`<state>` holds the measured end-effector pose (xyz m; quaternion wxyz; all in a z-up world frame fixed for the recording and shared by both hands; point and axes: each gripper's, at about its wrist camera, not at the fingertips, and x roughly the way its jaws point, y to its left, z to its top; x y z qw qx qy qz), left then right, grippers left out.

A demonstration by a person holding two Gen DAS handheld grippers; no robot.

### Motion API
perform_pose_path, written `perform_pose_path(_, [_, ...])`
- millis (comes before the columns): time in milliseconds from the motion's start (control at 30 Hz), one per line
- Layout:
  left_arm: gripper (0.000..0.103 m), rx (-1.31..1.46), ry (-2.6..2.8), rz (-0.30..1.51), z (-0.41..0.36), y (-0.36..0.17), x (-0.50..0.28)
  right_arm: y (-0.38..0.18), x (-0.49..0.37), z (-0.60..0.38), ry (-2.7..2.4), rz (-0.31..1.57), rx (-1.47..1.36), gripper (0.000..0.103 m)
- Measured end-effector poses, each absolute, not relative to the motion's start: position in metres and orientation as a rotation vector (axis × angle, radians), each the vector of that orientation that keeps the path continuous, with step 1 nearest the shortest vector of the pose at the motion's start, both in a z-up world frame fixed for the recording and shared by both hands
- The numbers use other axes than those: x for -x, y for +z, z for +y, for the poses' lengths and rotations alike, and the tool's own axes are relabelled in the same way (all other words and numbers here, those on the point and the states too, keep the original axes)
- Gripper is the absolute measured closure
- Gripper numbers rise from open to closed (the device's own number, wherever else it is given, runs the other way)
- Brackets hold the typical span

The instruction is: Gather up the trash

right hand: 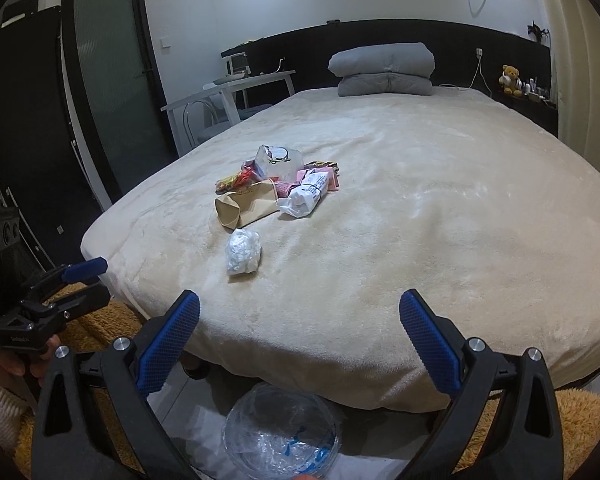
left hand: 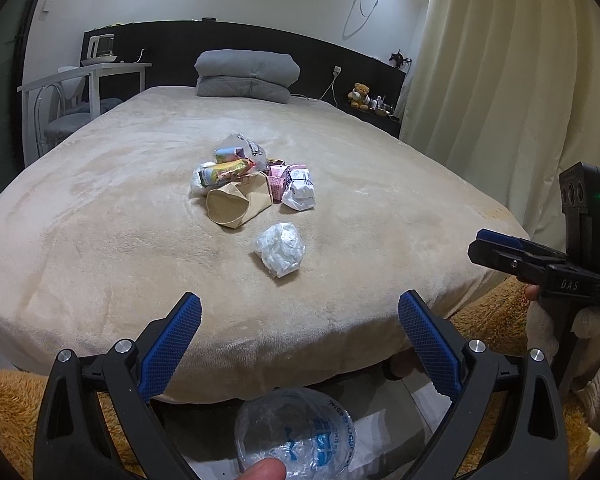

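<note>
Bedroom, dim; a wide bed [left hand: 100, 208] under a beige plush cover, with a black headboard [left hand: 308, 46] and folded grey bedding [left hand: 247, 76] at 12 o'clock, a white side table [left hand: 100, 74] at 10 o'clock and a cream curtain [left hand: 500, 60] at 2 o'clock. Trash, item one: a heap of wrappers [left hand: 246, 178] near mid-bed, made up of a crushed brown paper cup [left hand: 236, 204], colourful snack packets, pink cartons and white plastic. Trash, item two: a crumpled white wad [left hand: 279, 249], set apart from the heap at its 5 o'clock and nearest the foot of the bed. A clear plastic bag [left hand: 296, 436] with blue print is seen below both cameras, beyond the bed edge; how it is held cannot be told, though a fingertip shows at the lower frame edge. Left gripper [left hand: 300, 320]: fingers spread wide, nothing between them, held off the foot of the bed. Right gripper [right hand: 300, 320]: fingers likewise spread and empty. Step in hand, as judged: the approach, with nothing yet collected from the bed. Next move, as judged: one gripper to be carried forward to 12 o'clock over the white wad, its fingers closed on the wad without pinching the plush cover, and the piece brought back to the bag.
</note>
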<state>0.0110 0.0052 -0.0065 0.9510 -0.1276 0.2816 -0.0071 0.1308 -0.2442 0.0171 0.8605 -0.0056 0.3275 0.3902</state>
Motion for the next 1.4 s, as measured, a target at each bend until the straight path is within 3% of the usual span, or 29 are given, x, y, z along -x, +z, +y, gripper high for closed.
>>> perform_pose_path(267, [0.006,0.241,-0.009,0.685,0.016,-0.011,-0.035,0.02,-0.168,-0.23,0.884,0.786,-0.012,0.004])
perform_pose_path(567, [0.007,0.434,-0.09,0.728,0.04,-0.012,-0.06,0.022,-0.24,-0.201,0.923,0.91,-0.062,0.004])
perform_pose_path(1000, [0.008,0.415,-0.102,0.849,0.043,-0.025,-0.115,0.003,-0.311,-0.155,0.93,1.066,-0.16,0.004])
perform_pose_path(1233, [0.008,0.419,-0.105,0.943,0.042,-0.042,-0.145,-0.016,-0.34,-0.128,0.916,1.17,-0.223,0.009])
perform_pose_path(1300, [0.008,0.419,-0.094,0.974,0.042,-0.047,-0.155,-0.021,-0.346,-0.122,0.891,1.196,-0.235,0.02])
perform_pose_path(1400, [0.017,0.398,-0.08,1.032,0.04,-0.057,-0.172,-0.028,-0.354,-0.114,0.869,1.232,-0.246,0.022])
